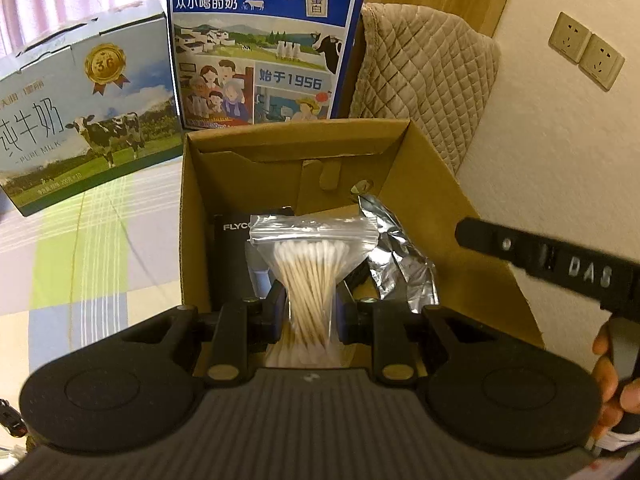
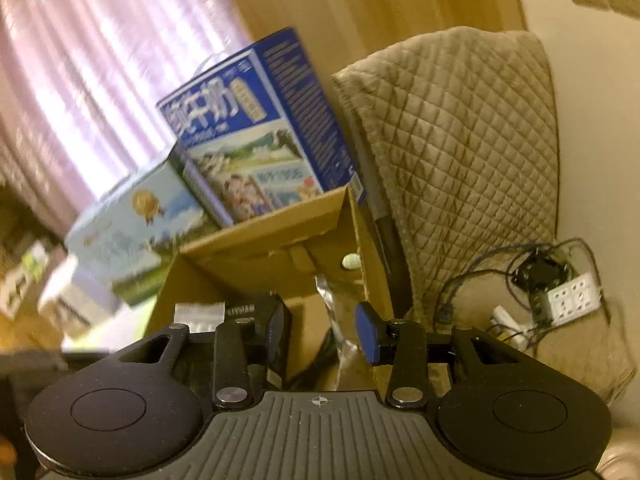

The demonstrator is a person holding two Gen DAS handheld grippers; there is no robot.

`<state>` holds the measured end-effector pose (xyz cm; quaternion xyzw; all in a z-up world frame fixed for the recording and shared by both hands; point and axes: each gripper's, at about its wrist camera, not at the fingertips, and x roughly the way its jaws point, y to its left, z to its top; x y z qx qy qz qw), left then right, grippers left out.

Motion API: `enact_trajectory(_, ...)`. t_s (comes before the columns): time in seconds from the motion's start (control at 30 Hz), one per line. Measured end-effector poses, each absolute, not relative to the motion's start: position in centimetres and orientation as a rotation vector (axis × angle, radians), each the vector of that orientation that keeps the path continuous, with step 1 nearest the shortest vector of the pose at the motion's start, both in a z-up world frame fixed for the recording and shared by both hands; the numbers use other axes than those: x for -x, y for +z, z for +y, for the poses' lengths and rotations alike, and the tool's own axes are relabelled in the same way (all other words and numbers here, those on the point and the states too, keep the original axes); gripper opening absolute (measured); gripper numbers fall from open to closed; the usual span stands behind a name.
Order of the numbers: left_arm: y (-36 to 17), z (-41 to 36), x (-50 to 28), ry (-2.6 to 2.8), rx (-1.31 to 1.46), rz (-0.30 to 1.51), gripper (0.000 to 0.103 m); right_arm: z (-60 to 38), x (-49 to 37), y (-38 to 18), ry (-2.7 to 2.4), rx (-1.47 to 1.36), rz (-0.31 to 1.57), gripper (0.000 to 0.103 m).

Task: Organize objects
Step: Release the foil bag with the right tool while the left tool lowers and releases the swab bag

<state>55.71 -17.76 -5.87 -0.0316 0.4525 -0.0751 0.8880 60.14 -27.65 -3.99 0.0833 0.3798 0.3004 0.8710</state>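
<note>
Now the left claw [image 1: 308, 312] pinches a zip bag of cotton swabs [image 1: 310, 268] over the open cardboard box [image 1: 432, 184], between a black FLYCO box [image 1: 230, 248] and crumpled foil pouch [image 1: 396, 256]. Beside the box's right rim, the right claw [image 2: 322, 338] is spread, holding nothing.

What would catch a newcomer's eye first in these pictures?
The bag of cotton swabs, pinched in the left hand-held gripper over the open cardboard box. Behind the box stand two milk cartons: the blue one upright, the green one left of it.
</note>
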Motion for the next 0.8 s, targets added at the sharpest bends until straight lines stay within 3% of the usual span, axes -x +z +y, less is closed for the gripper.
enact_trajectory(0.4,-5.7,-17.9,-55.2,-0.17,0.079,0.945,0.02,-27.2,-58.1,-3.1,0.607,-0.005,0.74,0.04)
enact_trajectory(0.8,-6.1,-20.0,-55.4,-0.213,0.065,0.958,0.021,-29.3,-58.6,-3.0,0.526,-0.005,0.75,0.057)
